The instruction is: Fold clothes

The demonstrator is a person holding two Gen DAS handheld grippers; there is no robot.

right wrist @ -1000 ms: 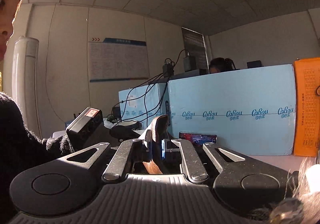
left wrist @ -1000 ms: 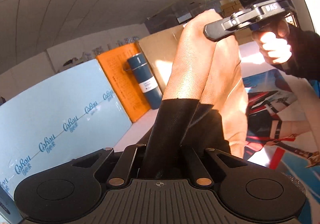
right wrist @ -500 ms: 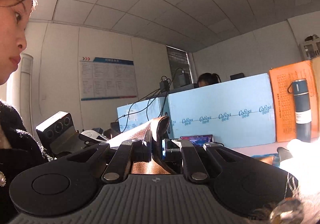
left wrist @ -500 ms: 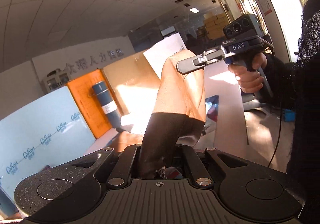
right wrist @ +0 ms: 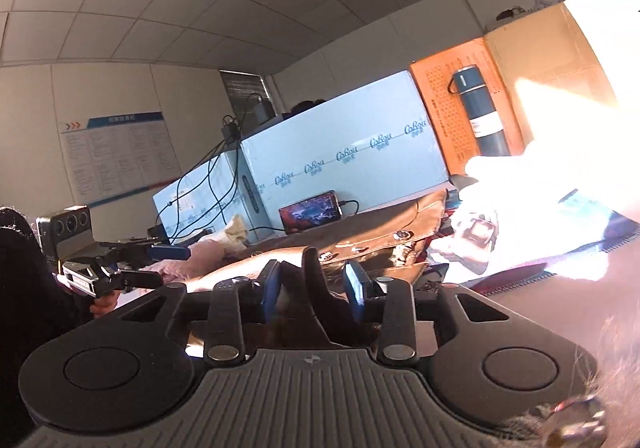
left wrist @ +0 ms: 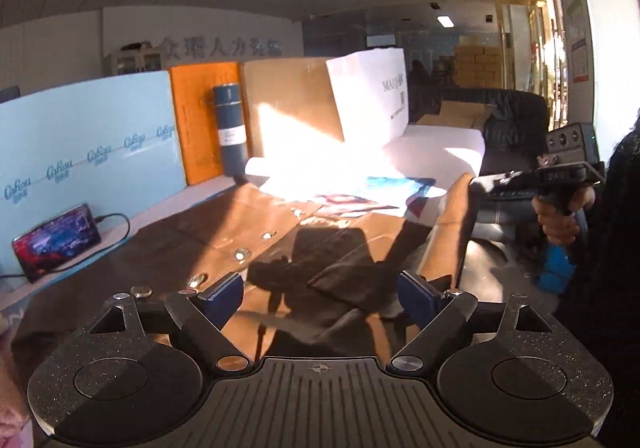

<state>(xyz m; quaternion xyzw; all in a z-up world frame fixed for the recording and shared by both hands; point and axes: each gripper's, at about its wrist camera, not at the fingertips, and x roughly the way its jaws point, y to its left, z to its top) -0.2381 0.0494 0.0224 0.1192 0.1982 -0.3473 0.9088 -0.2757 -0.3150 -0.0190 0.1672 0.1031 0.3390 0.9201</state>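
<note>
While the brown jacket [left wrist: 248, 232] lies spread on the table [left wrist: 436, 140], the left gripper [left wrist: 320, 294] hovers just over its near edge with its jaws wide apart; they have just been opening, and nothing is pressed between the blue pads [left wrist: 226, 294], only cloth lying flat beneath. From this gripper the row of snap buttons [left wrist: 240, 254] runs off toward eleven o'clock. At two o'clock a raised fold of the jacket stands up against the right gripper [left wrist: 486, 182], held in a hand [left wrist: 560, 216]. Seen from its own camera, the right gripper [right wrist: 314, 284] has jaws partly apart, also just opening; a dark fold of the jacket [right wrist: 316, 280] stands between the pads, apparently loose. A phone [left wrist: 56, 240] leans at ten o'clock, a blue flask [left wrist: 230, 128] at eleven.
</note>
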